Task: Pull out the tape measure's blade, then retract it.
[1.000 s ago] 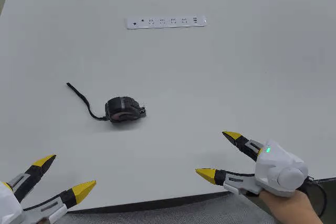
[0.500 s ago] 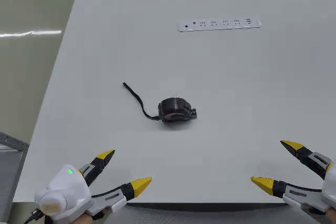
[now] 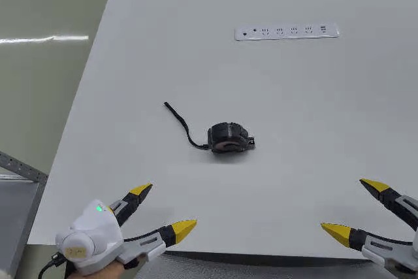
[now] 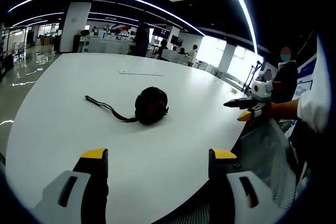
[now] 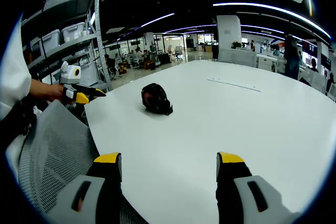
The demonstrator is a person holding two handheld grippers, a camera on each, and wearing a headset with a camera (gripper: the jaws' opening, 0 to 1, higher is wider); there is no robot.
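The tape measure (image 3: 229, 138) sits on the table (image 3: 294, 96) with its blade in, its strap (image 3: 179, 123) trailing off its left and the blade mouth seemingly on its right. Your left tongs (image 3: 168, 207) and right tongs (image 3: 343, 204) hover released, well short of the tape measure on either side, and the power strip (image 3: 287, 31) lies far beyond it. Steady the case with the left tongs, then pinch the hook squarely with the right

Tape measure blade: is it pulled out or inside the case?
Inside. No blade extends from the tape measure; just its black strap lies on the table.
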